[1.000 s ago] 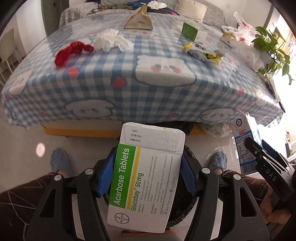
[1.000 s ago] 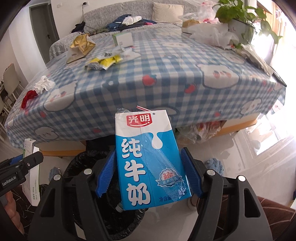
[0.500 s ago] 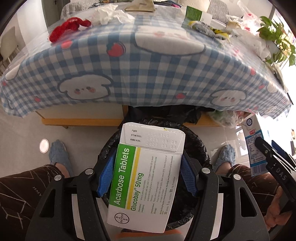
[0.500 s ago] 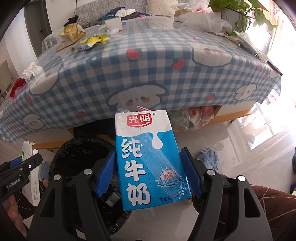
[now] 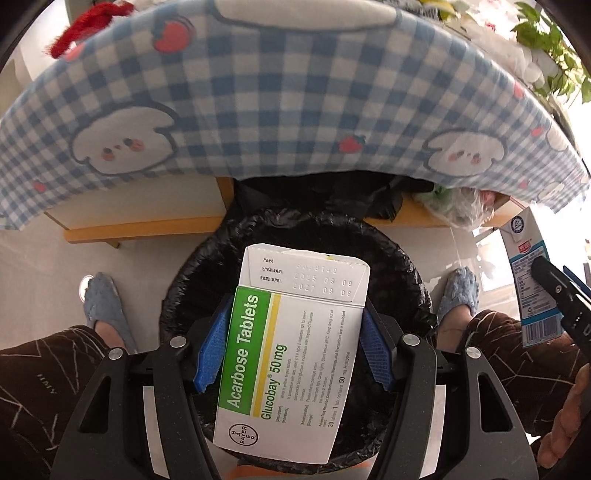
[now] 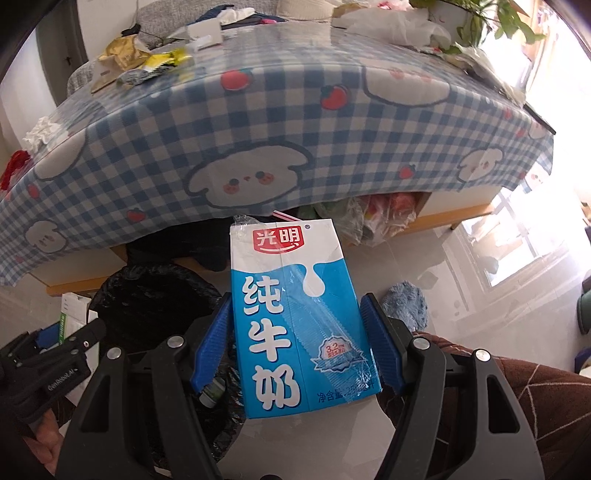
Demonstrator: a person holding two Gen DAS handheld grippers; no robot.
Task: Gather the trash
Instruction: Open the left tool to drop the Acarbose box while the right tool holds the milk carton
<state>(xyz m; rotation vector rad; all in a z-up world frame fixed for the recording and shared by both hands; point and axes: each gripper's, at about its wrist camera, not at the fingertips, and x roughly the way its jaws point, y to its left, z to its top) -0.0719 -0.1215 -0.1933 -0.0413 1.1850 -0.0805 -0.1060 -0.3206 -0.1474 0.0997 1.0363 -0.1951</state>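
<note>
- Tablet box (image 5: pixel 291 354): pinched across its width between the blue pads (image 5: pixel 214 350) of the left gripper (image 5: pixel 293 347), flap end pointing away from the hand. It now hangs right over the mouth of the bin (image 5: pixel 406 266); a second ago the tabletop filled the left wrist view and only a sliver of bin showed behind the box.
- Milk carton (image 6: pixel 299 317): clamped the same way in the right gripper (image 6: pixel 297 332), straw end up and away. It sits beside the bin's rim (image 6: pixel 147 280) rather than over it, with mostly bare floor (image 6: pixel 461 280) under it. It has dropped a little too, less than the box.
- Meaning: both pieces are off the table and at the drop point. The box looks ready to let go; the carton probably needs a nudge toward the bin first, or it may land on the floor.
- Grip unchanged on both sides, no slackening yet.
- Pose: both tools tipped steeply down, side by side. The person stands over the bin, slippers (image 5: pixel 107 314) either side of it.
- Still on the tablecloth (image 6: pixel 258 122): yellow wrapper (image 6: pixel 162 62), white tissue (image 6: pixel 40 131), red scrap (image 5: pixel 88 22). More trips to come.
</note>
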